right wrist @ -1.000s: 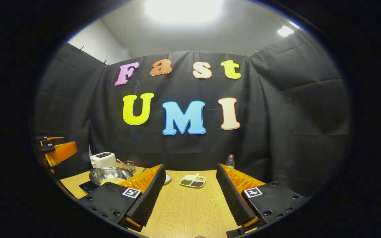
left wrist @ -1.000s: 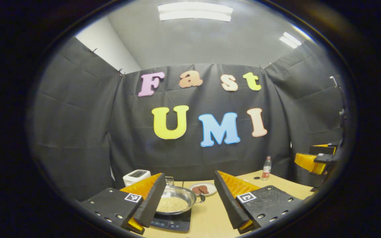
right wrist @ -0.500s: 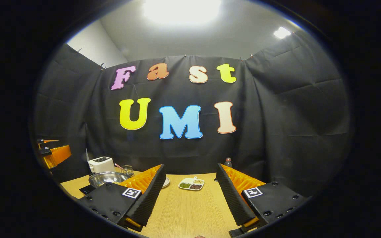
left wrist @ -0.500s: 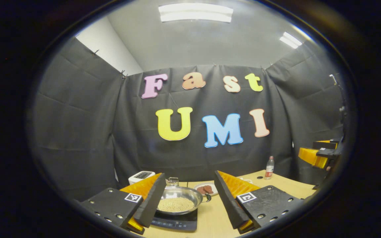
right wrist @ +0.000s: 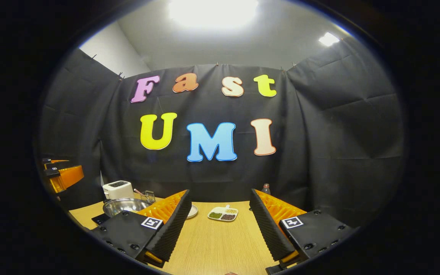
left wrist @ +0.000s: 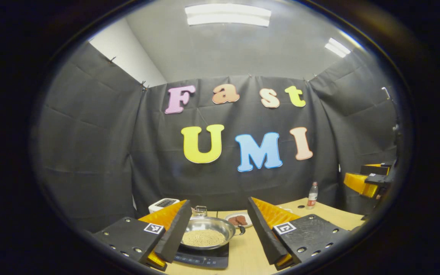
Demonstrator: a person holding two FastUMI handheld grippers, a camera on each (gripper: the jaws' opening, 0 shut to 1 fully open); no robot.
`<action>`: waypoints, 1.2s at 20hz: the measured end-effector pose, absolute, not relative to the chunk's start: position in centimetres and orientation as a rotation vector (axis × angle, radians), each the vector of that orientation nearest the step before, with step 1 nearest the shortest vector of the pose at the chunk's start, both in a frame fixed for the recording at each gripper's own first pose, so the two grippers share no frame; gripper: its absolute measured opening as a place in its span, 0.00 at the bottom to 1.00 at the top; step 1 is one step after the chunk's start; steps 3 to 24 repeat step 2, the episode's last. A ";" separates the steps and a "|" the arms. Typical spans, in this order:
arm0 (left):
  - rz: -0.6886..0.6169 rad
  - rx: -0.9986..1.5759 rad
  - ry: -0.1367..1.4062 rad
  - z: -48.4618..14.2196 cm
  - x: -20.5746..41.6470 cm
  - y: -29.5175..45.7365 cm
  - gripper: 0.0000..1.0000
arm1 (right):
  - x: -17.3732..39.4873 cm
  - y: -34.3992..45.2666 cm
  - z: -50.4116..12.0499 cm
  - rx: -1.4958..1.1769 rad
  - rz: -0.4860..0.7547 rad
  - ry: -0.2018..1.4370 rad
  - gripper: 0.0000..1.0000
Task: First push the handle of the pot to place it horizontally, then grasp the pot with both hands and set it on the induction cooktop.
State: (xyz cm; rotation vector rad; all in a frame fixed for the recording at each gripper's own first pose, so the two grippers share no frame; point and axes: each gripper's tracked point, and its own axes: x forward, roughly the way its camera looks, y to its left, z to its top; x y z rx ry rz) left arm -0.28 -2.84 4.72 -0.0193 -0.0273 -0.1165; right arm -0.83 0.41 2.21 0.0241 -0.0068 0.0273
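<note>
Pot (left wrist: 208, 233) sits on cooktop (left wrist: 204, 258); both grippers — left (left wrist: 218, 229), right (right wrist: 220, 225) — spread, empty.

Even overhead light from ceiling panels (left wrist: 228, 15), blown-out glare in the right gripper view, strong fisheye bending at edges.

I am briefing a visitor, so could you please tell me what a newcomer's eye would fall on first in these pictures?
First the shiny metal pot of pale grains, sitting on the dark cooktop between the open left tongs. Next the right tongs, open above the bare wooden table. Farther back stand a white toaster and a small divided dish.
</note>
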 end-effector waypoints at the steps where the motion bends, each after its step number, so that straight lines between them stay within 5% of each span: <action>1: -0.116 -0.018 -0.028 4.8 -0.3 -2.8 0.86 | -0.8 0.5 2.3 0.025 0.027 -0.008 0.97; 24: -0.115 -0.019 -0.029 4.9 -0.3 -2.7 0.86 | -0.7 0.5 2.5 0.024 0.026 -0.012 0.97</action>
